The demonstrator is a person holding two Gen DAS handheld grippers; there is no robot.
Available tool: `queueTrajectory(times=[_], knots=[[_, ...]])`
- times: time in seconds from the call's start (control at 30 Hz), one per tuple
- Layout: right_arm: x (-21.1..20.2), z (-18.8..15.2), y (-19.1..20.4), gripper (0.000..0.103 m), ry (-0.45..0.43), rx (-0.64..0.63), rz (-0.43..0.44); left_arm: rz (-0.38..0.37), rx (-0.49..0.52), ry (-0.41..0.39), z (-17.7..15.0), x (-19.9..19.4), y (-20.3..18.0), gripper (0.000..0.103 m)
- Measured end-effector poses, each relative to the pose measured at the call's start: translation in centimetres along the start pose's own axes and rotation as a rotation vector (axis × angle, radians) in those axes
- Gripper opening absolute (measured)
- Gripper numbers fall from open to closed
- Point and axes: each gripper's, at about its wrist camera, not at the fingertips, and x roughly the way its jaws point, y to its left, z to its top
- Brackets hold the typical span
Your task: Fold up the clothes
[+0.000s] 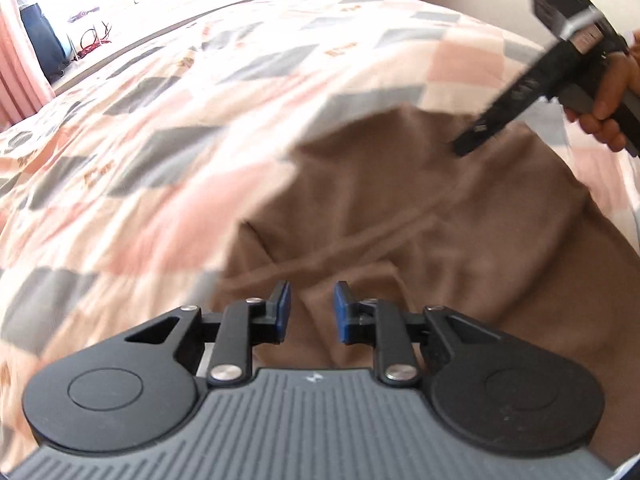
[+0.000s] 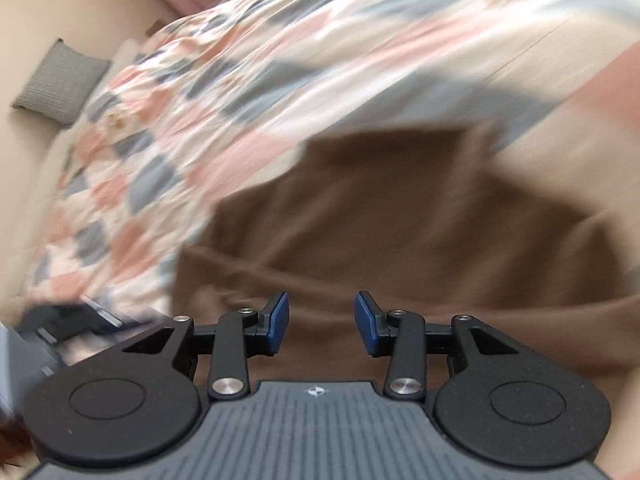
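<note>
While the brown garment (image 1: 400, 232) lies spread on the quilt (image 1: 160, 120) of the bed, both grippers hang over it with nothing in them. The left gripper (image 1: 310, 312) has its jaws a little apart over the near edge of the cloth, no fabric between the blue pads (image 1: 283, 308). The right gripper (image 2: 322, 320), held in a hand (image 1: 608, 108) at the far right of the left view, points down at the garment's far part, its jaws wider apart and likewise empty. Both views are smeared by motion, so creases are hard to read; a seam or fold line runs slantwise across the cloth. I judge the folding partly done at most: the garment looks broad and loose, not a neat packet, so further folds and a fresh grip are left
</note>
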Motion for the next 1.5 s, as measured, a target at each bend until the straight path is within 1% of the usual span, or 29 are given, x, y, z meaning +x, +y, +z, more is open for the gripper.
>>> queueTrajectory(times=[0.07,0.13,0.17,0.23,0.3,0.33,0.4,0.43,0.47,0.5,0.53,0.57,0.63,0.77,0.83,0.87,0.93,0.97,1.03,1.1,1.13,1.17,1.2,1.27,1.3,1.37,1.4,1.43,1.5], knots=[[-1.2,1.5,-2.1,0.041,-0.019,-0.016,-0.051,-0.019,-0.03,-0.009,1.9,1.3,1.7,0.028],[-1.3,3.3,-3.4,0.042,-0.032,-0.038,-0.073,-0.057,-0.048,-0.004,3.5,3.6,3.7,0.03],[-1.3,4.2,-3.8,0.045,-0.039,-0.052,-0.073,-0.056,-0.05,0.004,4.2,4.8,4.5,0.031],[-0.5,5.8,-4.2,0.054,-0.045,-0.074,-0.074,-0.09,-0.068,0.036,5.3,6.9,6.2,0.032],[0.7,7.2,-4.2,0.063,-0.041,-0.081,-0.062,-0.163,-0.115,0.069,5.9,8.9,7.6,0.039],[1.5,7.8,-4.3,0.068,-0.031,-0.067,-0.05,-0.193,-0.14,0.086,6.0,9.8,7.9,0.039],[3.3,8.6,-5.1,0.068,0.002,-0.009,-0.03,-0.252,-0.191,0.121,6.2,11.6,8.5,0.036],[4.3,8.8,-5.5,0.067,0.02,0.03,-0.026,-0.279,-0.22,0.142,6.0,12.3,8.8,0.029],[5.2,8.8,-6.0,0.058,0.042,0.071,-0.017,-0.293,-0.234,0.153,5.9,12.9,8.8,0.015],[5.7,8.8,-6.4,0.045,0.049,0.099,-0.001,-0.3,-0.222,0.145,5.8,12.8,8.6,0.007],[5.8,8.6,-6.5,0.018,0.038,0.114,0.012,-0.295,-0.19,0.131,5.8,12.4,8.2,0.002],[5.3,8.3,-6.3,0.012,0.016,0.088,0.01,-0.286,-0.154,0.115,5.8,11.9,7.7,0.002],[4.2,7.6,-5.5,0.01,-0.033,0.022,0.002,-0.247,-0.079,0.071,5.7,10.5,6.7,0.002],[-0.7,4.1,-1.7,0.009,-0.187,-0.231,-0.037,-0.166,-0.005,-0.057,4.3,5.6,4.6,0.002],[-3.5,1.9,0.4,0.009,-0.254,-0.359,-0.059,-0.122,0.054,-0.104,3.3,3.0,3.0,0.002],[-4.6,0.4,1.3,0.009,-0.262,-0.416,-0.071,-0.107,0.085,-0.113,2.5,1.9,2.0,0.002],[-6.5,-2.7,3.3,0.009,-0.272,-0.529,-0.097,-0.088,0.123,-0.095,0.7,0.7,0.1,0.003],[-6.9,-4.3,4.1,0.009,-0.254,-0.581,-0.111,-0.079,0.137,-0.078,-0.2,0.4,-0.8,0.005],[-6.7,-7.8,5.4,0.009,-0.185,-0.682,-0.134,-0.071,0.119,-0.032,-1.8,0.1,-1.9,0.009],[-5.5,-11.3,6.0,0.011,-0.097,-0.787,-0.193,-0.064,0.049,-0.008,-2.6,-0.5,-2.0,0.01],[-4.8,-12.9,6.3,0.014,-0.057,-0.836,-0.231,-0.067,0.009,-0.002,-2.9,-0.9,-2.0,0.01],[-4.3,-14.0,6.6,0.02,-0.029,-0.871,-0.251,-0.082,-0.04,-0.013,-2.8,-1.5,-1.7,0.01],[-3.9,-15.0,6.8,0.02,-0.004,-0.904,-0.269,-0.094,-0.077,-0.03,-2.5,-2.1,-1.5,0.01],[-4.2,-15.9,7.0,0.03,0.004,-0.91,-0.265,-0.117,-0.147,-0.054,-1.6,-2.9,-0.7,0.019],[-4.4,-15.8,7.0,0.032,0.007,-0.888,-0.259,-0.124,-0.179,-0.057,-1.0,-2.7,-0.3,0.019],[-5.3,-14.8,6.7,0.033,-0.007,-0.782,-0.232,-0.132,-0.227,-0.07,0.4,-1.8,0.5,0.019],[-5.8,-13.9,6.4,0.033,-0.03,-0.701,-0.215,-0.134,-0.238,-0.059,1.2,-0.9,0.7,0.019],[-6.3,-12.6,5.7,0.033,-0.06,-0.576,-0.188,-0.145,-0.244,-0.045,2.0,0.2,0.7,0.019],[-6.9,-10.1,3.7,0.033,-0.121,-0.276,-0.125,-0.171,-0.252,-0.018,3.3,2.5,0.7,0.019]])
